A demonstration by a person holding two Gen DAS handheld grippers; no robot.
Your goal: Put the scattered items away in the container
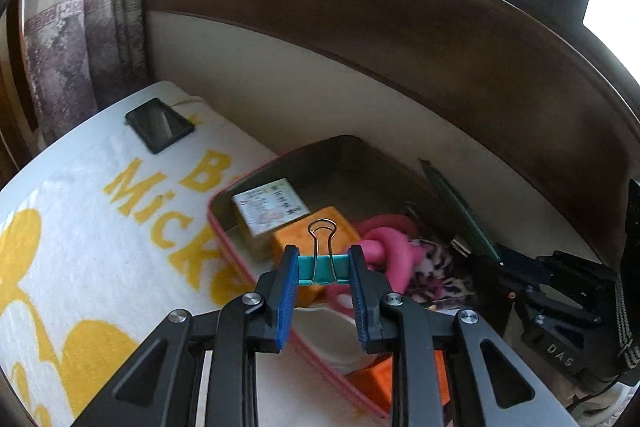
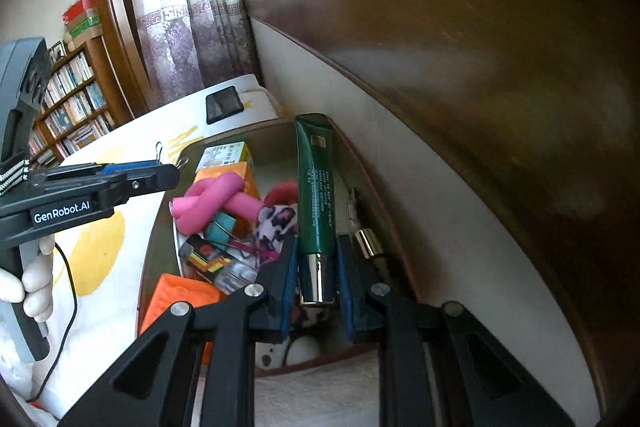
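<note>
Your left gripper (image 1: 324, 269) clamped on teal binder clip (image 1: 323, 267), above near-left rim of pink container (image 1: 224, 239) on bed. Your right gripper (image 2: 317, 259) clamped on green tube (image 2: 316, 187), over container's right side.

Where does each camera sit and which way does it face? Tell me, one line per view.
Left wrist: on the left gripper, angled down into the container; gripper shut on a teal binder clip.
Right wrist: on the right gripper, angled down; shut on a green tube; a gloved hand shows.
Shared: container, pink toy, phone.
</note>
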